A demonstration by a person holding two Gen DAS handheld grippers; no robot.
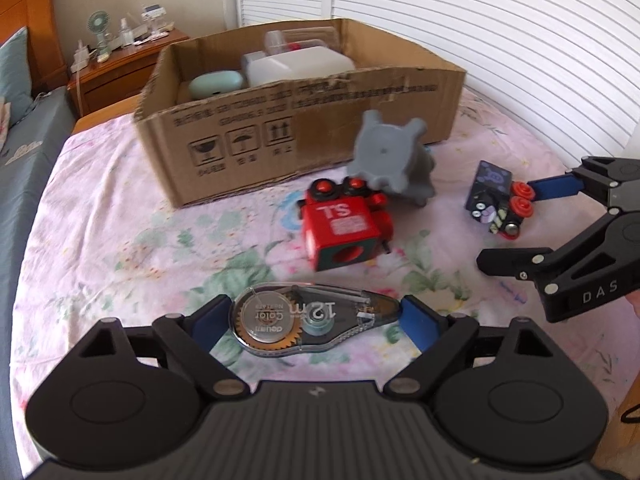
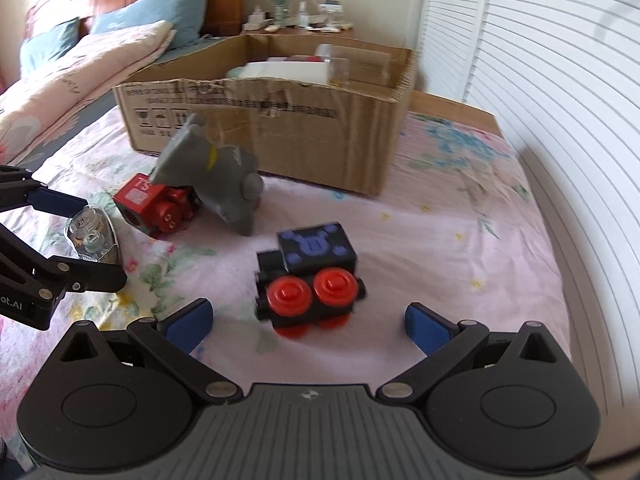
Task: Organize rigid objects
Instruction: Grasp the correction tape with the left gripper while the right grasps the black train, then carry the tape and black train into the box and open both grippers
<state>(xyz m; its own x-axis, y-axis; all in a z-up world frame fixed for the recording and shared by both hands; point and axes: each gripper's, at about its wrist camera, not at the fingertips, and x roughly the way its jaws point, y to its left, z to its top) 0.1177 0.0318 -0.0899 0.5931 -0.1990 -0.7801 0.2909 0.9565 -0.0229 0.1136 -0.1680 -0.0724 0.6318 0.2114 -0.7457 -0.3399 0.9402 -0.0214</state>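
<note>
A clear correction tape dispenser [image 1: 312, 322] lies on the floral sheet between the fingers of my left gripper [image 1: 316, 322], whose jaws stand open around it. It also shows in the right wrist view [image 2: 93, 238]. A black toy train with red wheels [image 2: 310, 280] lies on its side just ahead of my open right gripper [image 2: 308, 326]; it shows in the left wrist view [image 1: 498, 204] too. A red toy train [image 1: 344, 226] and a grey plastic piece [image 1: 390, 158] lie in front of the cardboard box [image 1: 304, 132].
The box holds a white container [image 1: 296, 65], a mint case [image 1: 216, 83] and clear items. A wooden nightstand [image 1: 120, 68] with a fan stands behind. Pillows [image 2: 120, 48] lie at the left. White louvred doors [image 2: 540, 80] run along the right.
</note>
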